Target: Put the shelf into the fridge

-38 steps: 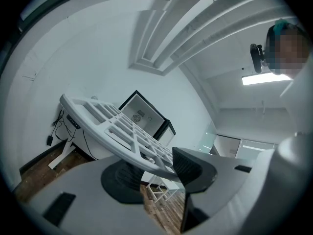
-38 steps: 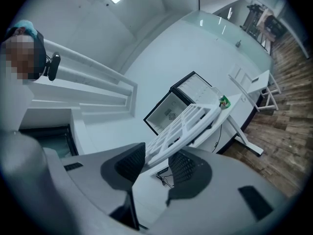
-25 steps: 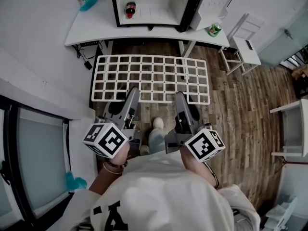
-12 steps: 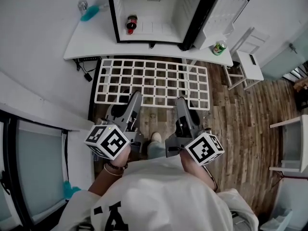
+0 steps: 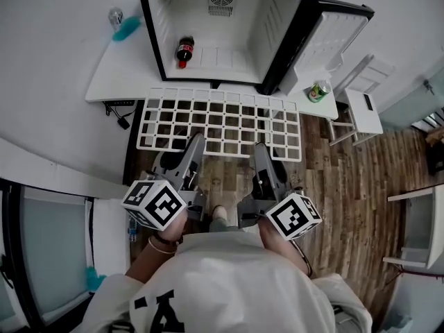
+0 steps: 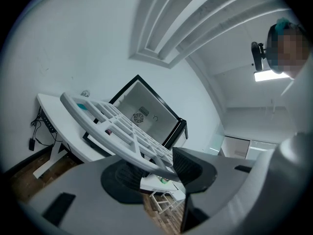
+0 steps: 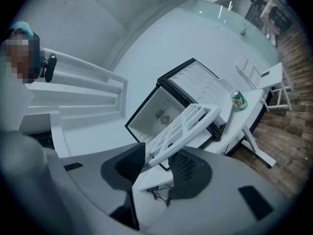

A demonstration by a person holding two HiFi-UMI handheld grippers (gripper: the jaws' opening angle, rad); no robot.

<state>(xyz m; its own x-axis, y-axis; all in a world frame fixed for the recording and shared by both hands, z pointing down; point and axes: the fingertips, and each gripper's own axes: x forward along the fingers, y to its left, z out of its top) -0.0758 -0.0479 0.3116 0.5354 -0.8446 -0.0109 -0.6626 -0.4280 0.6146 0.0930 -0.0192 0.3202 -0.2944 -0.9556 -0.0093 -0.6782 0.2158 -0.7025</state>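
In front of the fridge (image 5: 232, 37), toward its left wall, your left gripper (image 5: 195, 140) pinches the near edge of the white grid shelf (image 5: 222, 118), its pads closed on the rim. The shelf lies flat outside the fridge, just before its open mouth, with its far edge over the front of the table (image 5: 114, 82) the fridge stands on, and a dark bottle (image 5: 184, 50) stands inside by the fridge's left wall. Toward the fridge's door (image 5: 333, 37), your right gripper (image 5: 260, 146) likewise clamps the shelf's near edge, and a green can (image 5: 319, 91) sits just below that open door.
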